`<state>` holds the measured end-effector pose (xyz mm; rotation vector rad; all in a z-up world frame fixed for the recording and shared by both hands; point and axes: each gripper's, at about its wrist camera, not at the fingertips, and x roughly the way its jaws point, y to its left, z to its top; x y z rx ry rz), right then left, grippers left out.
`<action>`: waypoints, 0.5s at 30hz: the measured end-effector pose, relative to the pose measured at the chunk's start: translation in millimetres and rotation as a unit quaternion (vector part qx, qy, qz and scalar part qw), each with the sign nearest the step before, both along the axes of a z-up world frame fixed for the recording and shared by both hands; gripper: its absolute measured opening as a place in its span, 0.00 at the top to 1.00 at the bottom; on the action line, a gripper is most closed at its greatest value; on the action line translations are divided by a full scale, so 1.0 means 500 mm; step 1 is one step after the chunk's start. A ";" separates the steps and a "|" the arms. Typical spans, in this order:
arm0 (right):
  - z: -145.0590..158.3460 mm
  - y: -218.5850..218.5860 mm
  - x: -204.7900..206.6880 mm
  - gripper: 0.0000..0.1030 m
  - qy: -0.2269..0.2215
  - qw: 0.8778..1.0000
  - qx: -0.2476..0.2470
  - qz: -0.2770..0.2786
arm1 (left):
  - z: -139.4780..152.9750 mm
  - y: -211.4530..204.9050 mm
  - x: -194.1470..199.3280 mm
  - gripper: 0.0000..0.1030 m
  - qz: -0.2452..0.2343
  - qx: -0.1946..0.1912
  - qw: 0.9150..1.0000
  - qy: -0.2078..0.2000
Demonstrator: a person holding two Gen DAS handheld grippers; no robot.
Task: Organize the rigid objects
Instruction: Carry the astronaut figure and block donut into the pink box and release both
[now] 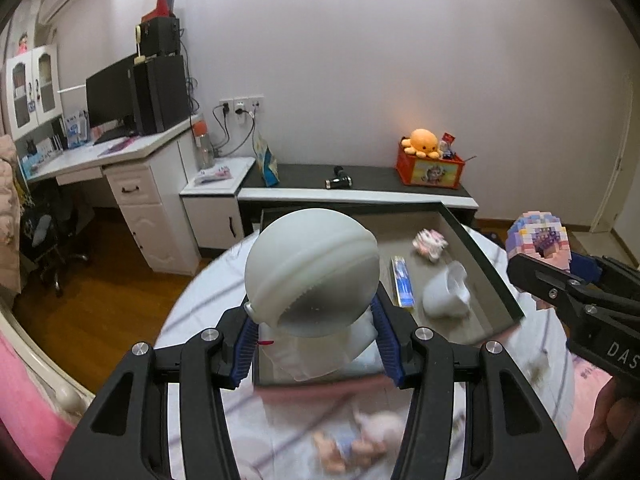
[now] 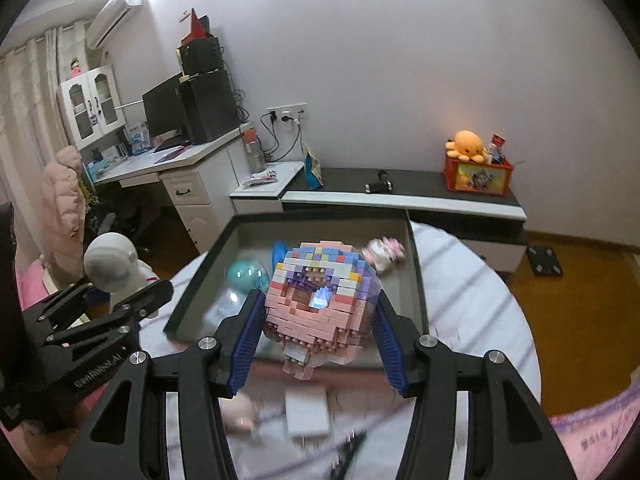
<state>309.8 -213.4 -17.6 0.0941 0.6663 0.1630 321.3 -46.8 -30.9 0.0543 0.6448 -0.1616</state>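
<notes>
My left gripper (image 1: 312, 320) is shut on a white astronaut figure (image 1: 312, 264) with a big round helmet, held above the near end of a dark-rimmed grey tray (image 1: 482, 260). My right gripper (image 2: 318, 300) is shut on a pink and purple brick-built figure (image 2: 316, 324), its blue pads pressing both sides, also above the tray (image 2: 200, 276). In the tray lie a white cup (image 1: 446, 292) on its side, a blue packet (image 1: 402, 280), a pink-white toy (image 1: 430, 242) and a teal ball (image 2: 244, 274). Each gripper shows at the edge of the other's view.
The tray rests on a round table with a striped cloth (image 2: 472, 300). A blurred doll (image 1: 352, 440) and a white card (image 2: 306, 412) lie near the front. Behind stand a low cabinet with a red box (image 1: 430, 168) and a desk with a monitor (image 1: 108, 96).
</notes>
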 end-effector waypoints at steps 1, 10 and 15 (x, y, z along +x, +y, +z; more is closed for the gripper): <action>0.002 0.005 0.015 0.47 0.000 1.000 -0.003 0.002 | 0.001 -0.003 0.015 0.50 0.001 0.001 1.000 0.000; -0.035 0.019 0.158 0.47 0.027 0.999 -0.017 0.010 | -0.015 -0.016 0.146 0.50 0.018 0.002 1.000 0.008; -0.080 0.018 0.230 0.47 0.059 0.998 -0.026 0.006 | -0.049 -0.023 0.197 0.49 0.023 0.001 0.999 0.027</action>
